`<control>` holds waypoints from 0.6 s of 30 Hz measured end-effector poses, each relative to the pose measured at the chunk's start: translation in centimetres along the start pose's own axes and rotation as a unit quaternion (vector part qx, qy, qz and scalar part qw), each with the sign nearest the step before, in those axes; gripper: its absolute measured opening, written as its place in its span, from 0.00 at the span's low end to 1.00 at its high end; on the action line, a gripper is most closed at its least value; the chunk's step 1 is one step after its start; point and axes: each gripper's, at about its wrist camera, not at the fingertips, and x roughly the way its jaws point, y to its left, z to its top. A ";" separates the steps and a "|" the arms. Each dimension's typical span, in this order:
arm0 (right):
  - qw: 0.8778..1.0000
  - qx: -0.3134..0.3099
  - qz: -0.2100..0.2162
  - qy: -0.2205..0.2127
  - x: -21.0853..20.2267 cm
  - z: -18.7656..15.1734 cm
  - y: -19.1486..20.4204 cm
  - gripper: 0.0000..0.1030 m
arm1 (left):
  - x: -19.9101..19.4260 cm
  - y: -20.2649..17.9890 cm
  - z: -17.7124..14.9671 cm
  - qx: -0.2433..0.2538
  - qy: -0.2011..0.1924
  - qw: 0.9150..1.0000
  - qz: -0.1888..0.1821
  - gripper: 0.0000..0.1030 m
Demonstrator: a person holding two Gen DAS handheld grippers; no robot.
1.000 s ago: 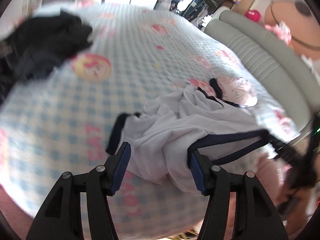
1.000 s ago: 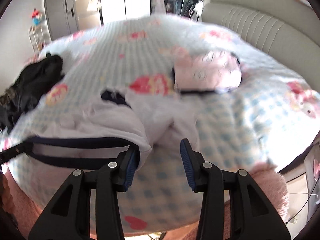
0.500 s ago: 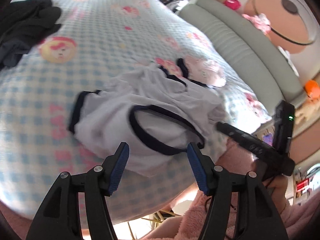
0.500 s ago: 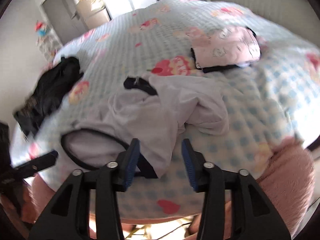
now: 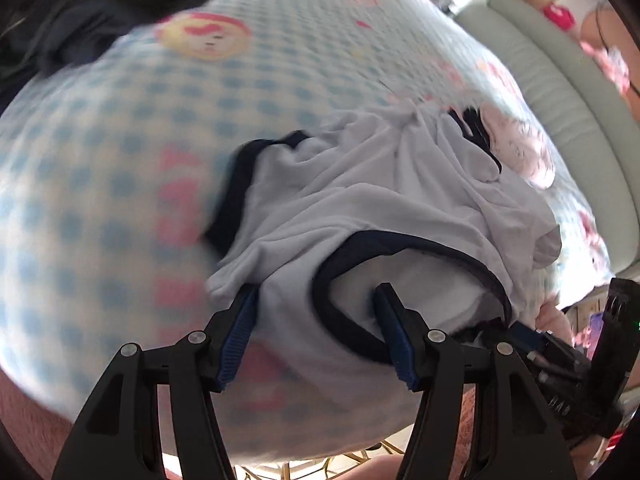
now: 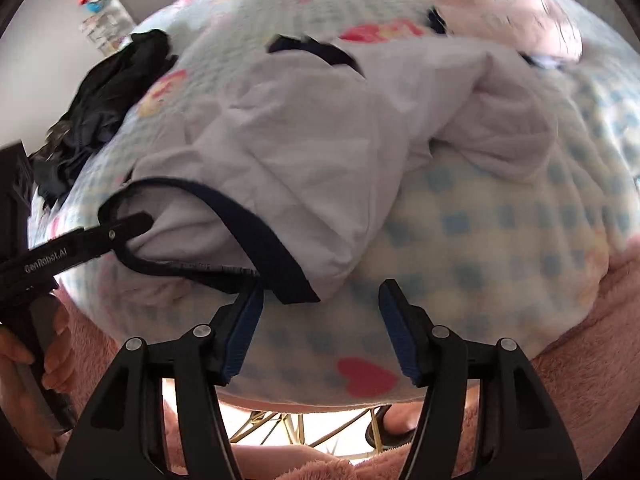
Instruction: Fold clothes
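Checked bedspread (image 5: 100, 184) underneath. White navy-trimmed top (image 5: 392, 208) lay crumpled at 12 o'clock, unfolded. Left gripper (image 5: 316, 324) gaped astride neckline, pinching nothing; right gripper (image 6: 320, 320), just widened, empty beside hem. Folding barely begun.

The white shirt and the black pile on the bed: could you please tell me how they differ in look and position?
The white shirt is pale with navy trim; the black pile is dark all over. The shirt lies close to both grippers at the near edge of the bed; the pile sits farther back, toward the left side. The shirt shows an open neckline; the pile shows no clear shape. Both are crumpled and unfolded.
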 end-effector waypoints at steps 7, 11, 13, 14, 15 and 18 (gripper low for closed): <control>0.995 0.015 -0.061 -0.083 -0.9 1.6 0.1 0.58 | -3.7 1.9 -1.0 -0.067 -0.103 0.991 0.046 0.32; 0.994 -0.007 -0.083 -0.069 0.0 1.4 0.7 0.58 | -2.8 1.6 -1.0 -0.038 -0.075 0.996 0.028 0.41; 0.998 -0.002 -0.055 -0.018 1.7 1.0 0.2 0.62 | -1.4 1.8 -0.7 -0.027 -0.037 0.999 -0.004 0.58; 0.999 0.002 -0.035 0.008 2.6 0.8 -0.1 0.62 | -0.8 2.1 -0.6 -0.029 -0.029 0.999 -0.012 0.56; 1.000 0.005 -0.022 0.020 3.2 0.7 -0.3 0.56 | -0.5 2.2 -0.3 -0.029 -0.028 0.999 -0.017 0.52; 1.000 -0.007 -0.007 -0.001 1.5 3.3 -0.7 0.13 | -1.7 1.2 3.0 -0.005 -0.063 0.998 0.002 0.14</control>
